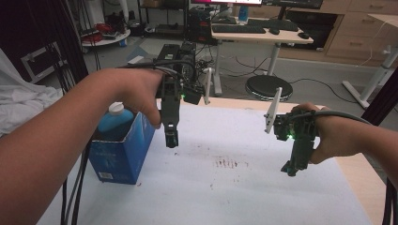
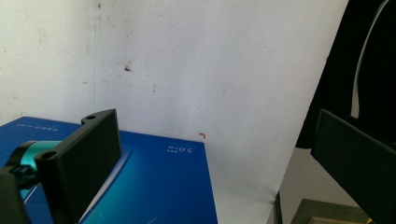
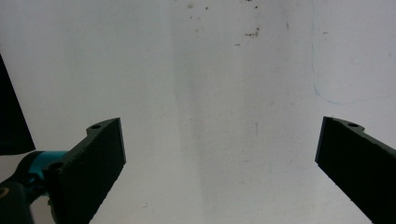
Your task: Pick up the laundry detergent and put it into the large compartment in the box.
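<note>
A blue cardboard box (image 1: 123,152) stands at the left of the white table cover (image 1: 225,187), with a blue bottle with a white cap (image 1: 115,119) inside it. My left gripper (image 1: 172,139) hangs pointing down just right of the box's top edge. In the left gripper view my left gripper (image 2: 212,149) is open, its jaws wide apart above the box's blue side (image 2: 154,186). My right gripper (image 1: 290,168) hovers over the right part of the table. The right gripper view has my right gripper (image 3: 219,158) open over bare white cover (image 3: 210,84), nothing between the jaws.
Dark smudges (image 1: 226,162) mark the middle of the cover. The wooden table edge (image 1: 361,173) runs along the right. Cables (image 1: 70,192) hang at the left front. Beyond the table are a round stool (image 1: 269,87) and a desk with keyboards (image 1: 260,29).
</note>
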Demonstrator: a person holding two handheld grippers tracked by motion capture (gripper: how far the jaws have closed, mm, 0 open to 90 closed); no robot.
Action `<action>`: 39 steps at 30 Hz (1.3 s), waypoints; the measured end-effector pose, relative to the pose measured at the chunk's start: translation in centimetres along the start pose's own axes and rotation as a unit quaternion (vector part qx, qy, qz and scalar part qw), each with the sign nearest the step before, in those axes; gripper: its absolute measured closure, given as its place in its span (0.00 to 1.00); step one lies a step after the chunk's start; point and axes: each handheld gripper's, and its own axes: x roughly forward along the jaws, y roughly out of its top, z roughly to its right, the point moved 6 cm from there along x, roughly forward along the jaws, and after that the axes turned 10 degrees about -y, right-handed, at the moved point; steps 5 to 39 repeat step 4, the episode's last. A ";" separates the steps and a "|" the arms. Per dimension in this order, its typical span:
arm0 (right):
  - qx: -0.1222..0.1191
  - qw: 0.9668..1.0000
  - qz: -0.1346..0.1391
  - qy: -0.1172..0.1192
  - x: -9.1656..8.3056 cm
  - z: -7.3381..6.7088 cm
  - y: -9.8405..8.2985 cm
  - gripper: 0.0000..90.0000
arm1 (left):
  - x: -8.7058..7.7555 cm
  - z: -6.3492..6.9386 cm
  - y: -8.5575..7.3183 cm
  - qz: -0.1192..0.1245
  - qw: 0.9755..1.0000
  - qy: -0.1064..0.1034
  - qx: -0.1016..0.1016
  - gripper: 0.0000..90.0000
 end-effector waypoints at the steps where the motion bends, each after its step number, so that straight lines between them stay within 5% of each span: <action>1: 0.001 1.000 0.000 -0.001 0.0 0.0 0.0 0.01 | 0.0 0.1 0.0 0.001 1.000 0.001 -0.001 0.02; 39: 0.002 1.000 0.001 -0.001 0.0 -0.1 0.1 0.01 | -0.1 0.1 0.0 0.004 1.000 0.001 -0.001 0.02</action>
